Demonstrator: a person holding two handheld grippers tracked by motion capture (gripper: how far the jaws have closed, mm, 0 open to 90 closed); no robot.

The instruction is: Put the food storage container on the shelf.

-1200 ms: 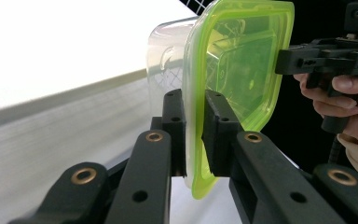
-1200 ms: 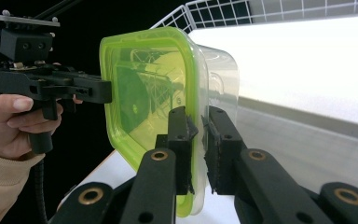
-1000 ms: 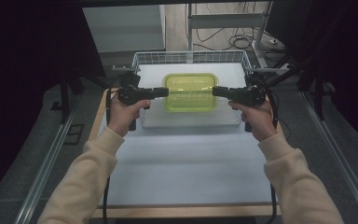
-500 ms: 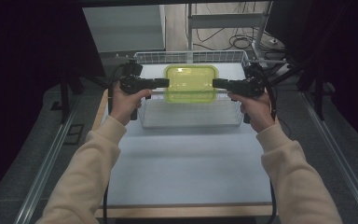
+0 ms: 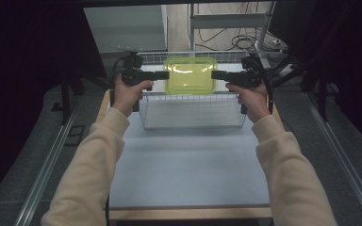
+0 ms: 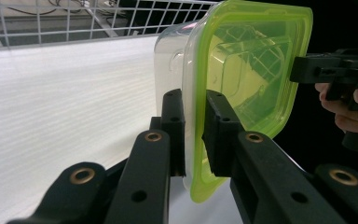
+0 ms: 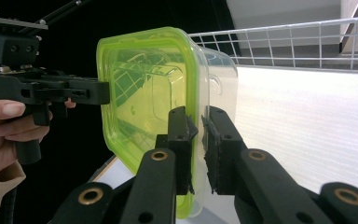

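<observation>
A clear plastic container with a translucent green lid [image 5: 191,75] hangs in the air over the far part of a wire basket [image 5: 191,96]. My left gripper [image 5: 166,75] is shut on its left rim and my right gripper [image 5: 214,75] on its right rim. In the left gripper view the jaws [image 6: 195,135] pinch the lid's edge and the container [image 6: 247,70] stands edge-on, with the right gripper [image 6: 303,70] at its far side. In the right gripper view the jaws [image 7: 199,149] clamp the rim of the container [image 7: 144,84], and the left gripper [image 7: 100,92] touches the opposite edge.
The wire basket stands at the far end of a white-topped table [image 5: 188,165] and has a white floor. Metal rails run along both sides of the table. Cables and a shelf frame [image 5: 226,21] lie beyond the basket.
Both grippers have carried the container away from the person and slightly higher, from over the basket's middle to over its far part. Both grips stay the same.
</observation>
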